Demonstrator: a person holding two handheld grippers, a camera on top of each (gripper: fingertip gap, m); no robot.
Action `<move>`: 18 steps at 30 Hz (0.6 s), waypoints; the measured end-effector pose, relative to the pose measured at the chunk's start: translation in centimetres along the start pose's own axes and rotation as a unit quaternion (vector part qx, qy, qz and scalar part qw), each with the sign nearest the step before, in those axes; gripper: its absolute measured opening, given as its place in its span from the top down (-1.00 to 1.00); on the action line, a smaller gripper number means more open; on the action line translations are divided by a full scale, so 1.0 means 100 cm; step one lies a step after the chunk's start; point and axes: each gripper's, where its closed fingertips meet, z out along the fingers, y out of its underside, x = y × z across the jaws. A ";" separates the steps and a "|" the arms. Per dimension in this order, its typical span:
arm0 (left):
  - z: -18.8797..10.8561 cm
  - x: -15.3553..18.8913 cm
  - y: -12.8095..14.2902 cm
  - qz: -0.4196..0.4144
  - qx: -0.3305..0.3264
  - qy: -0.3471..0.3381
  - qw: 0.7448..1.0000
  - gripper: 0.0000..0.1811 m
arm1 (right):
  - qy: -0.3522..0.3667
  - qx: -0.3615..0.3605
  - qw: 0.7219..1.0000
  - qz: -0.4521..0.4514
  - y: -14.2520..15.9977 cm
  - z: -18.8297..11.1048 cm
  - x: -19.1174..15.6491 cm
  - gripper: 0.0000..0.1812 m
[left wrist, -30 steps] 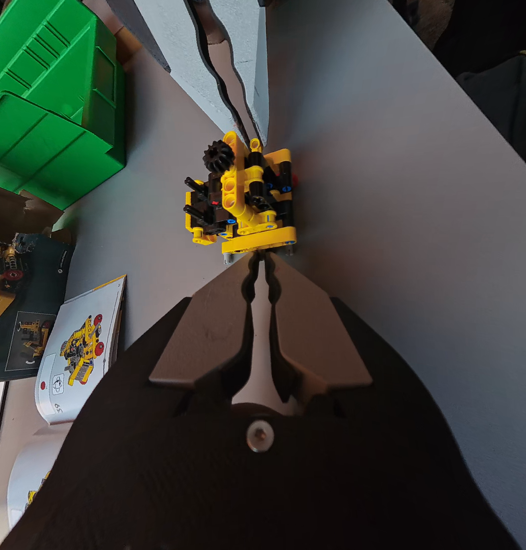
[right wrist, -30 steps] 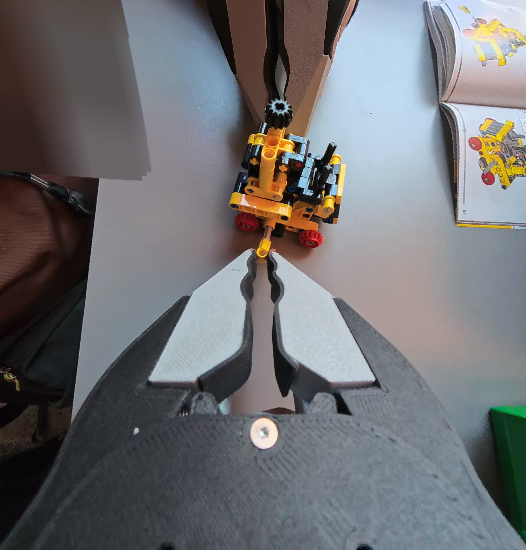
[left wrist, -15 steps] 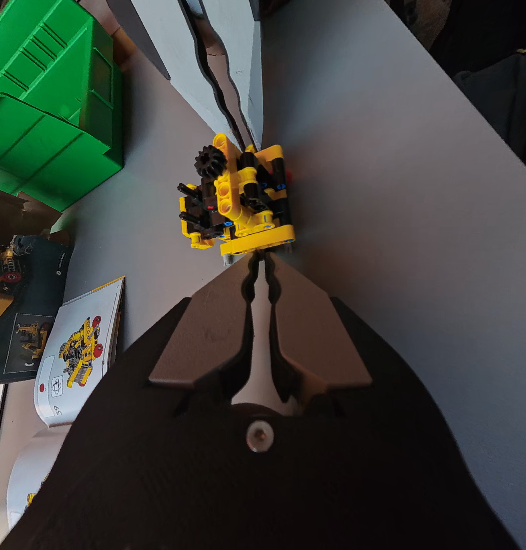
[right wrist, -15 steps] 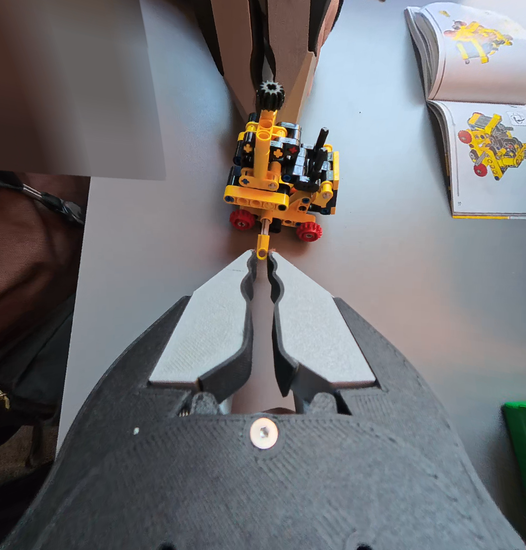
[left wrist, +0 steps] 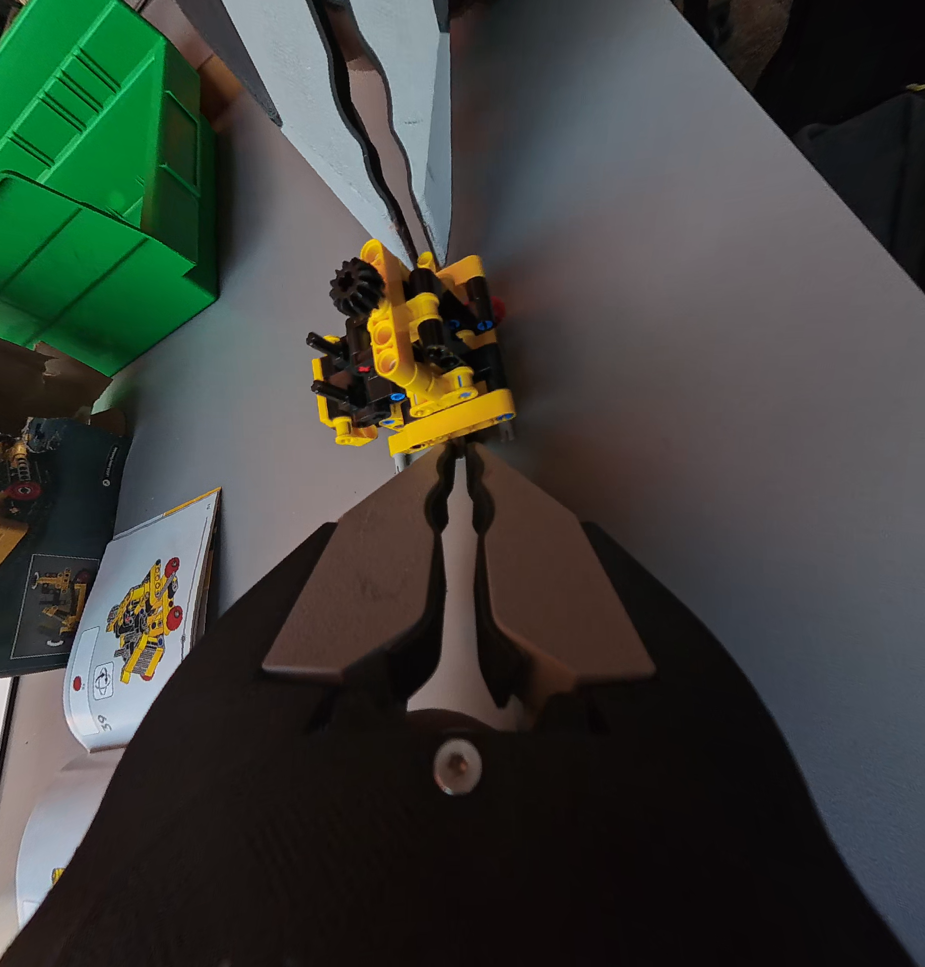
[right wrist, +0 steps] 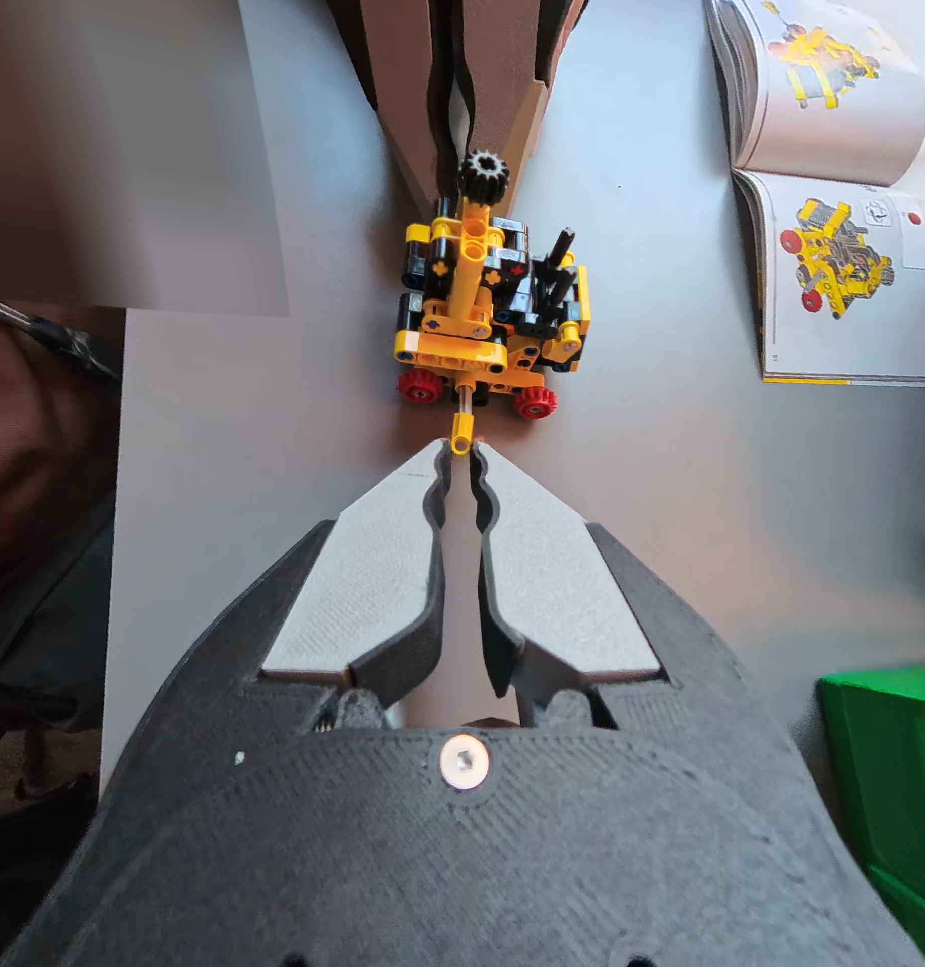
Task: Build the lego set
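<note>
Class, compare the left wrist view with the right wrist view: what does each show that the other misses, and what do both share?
Only the left wrist view: the dark printed cardboard box beside the booklet.

Only the right wrist view: two red toothed wheels, and the small yellow bush on a thin axle held at the right gripper tips.

Both: the yellow-and-black lego vehicle, its black gear, the open instruction booklet, green plastic bin, grey table and left gripper.

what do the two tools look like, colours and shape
Left tool: black textured body flaring wide toward the camera, a silver screw in the middle, two flat wedge fingers tapering to narrow tips, inner edges black and wavy. Right tool: the same shape, with light grey fingers and a silver screw. No cables or sleeves show.
</note>
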 end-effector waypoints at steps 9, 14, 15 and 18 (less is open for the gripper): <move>0.000 -0.001 0.000 0.008 -0.001 -0.011 1.000 0.99 | 0.012 -0.020 1.000 -0.016 0.002 0.001 0.003 0.96; 0.001 0.000 -0.001 0.037 -0.002 -0.032 0.999 0.99 | -0.041 -0.019 0.999 0.005 0.004 0.002 0.001 0.96; 0.001 0.000 -0.001 0.040 -0.002 -0.034 0.999 0.99 | -0.053 -0.020 0.998 0.006 0.004 0.001 0.000 0.96; 0.001 0.000 -0.002 0.048 -0.002 -0.040 0.998 0.99 | -0.074 -0.026 0.997 0.003 0.003 0.001 -0.001 0.96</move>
